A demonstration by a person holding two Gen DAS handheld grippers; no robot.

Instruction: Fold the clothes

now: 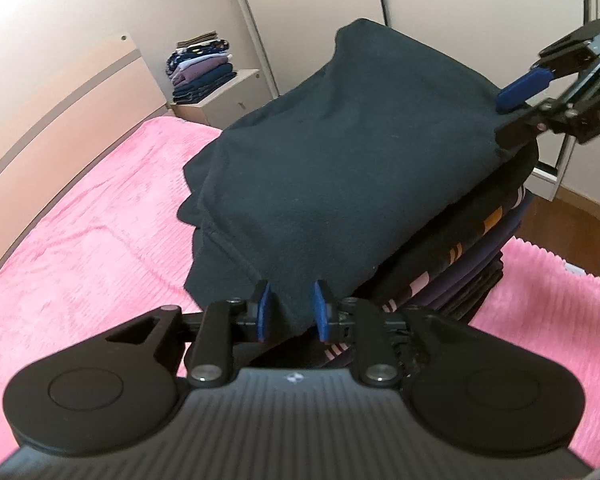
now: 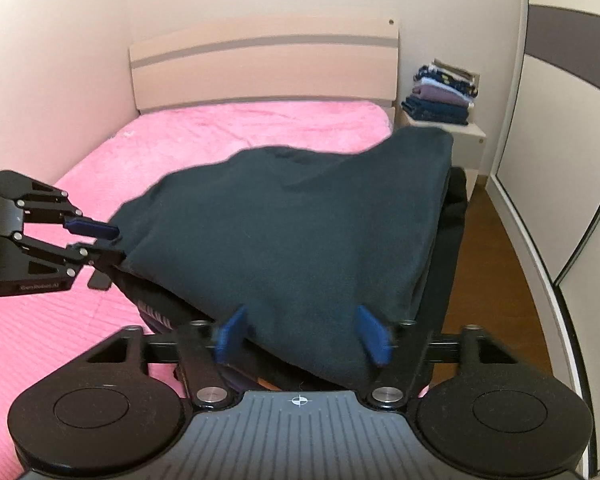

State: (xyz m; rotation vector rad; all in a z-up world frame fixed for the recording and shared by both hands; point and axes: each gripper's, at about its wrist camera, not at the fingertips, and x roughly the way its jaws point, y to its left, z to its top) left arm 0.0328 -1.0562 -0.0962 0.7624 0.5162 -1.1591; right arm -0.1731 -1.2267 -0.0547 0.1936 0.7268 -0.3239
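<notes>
We record the folded dark garment (image 1: 340,160) at frame centre atop a stack of folded clothes (image 1: 452,268) on the pink bed (image 1: 80,240), the left gripper (image 1: 290,310) with jaws narrowly parted around its near edge, the right gripper (image 2: 302,334) wide open astride another edge.

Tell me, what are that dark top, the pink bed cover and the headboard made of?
Dark top: soft matte knit, probably cotton fleece; it drapes without shine. Pink bed cover: plush, likely polyester fleece, with ribbed fuzzy rows. Headboard: smooth pale board, seemingly wood laminate, flat and evenly coloured.
</notes>
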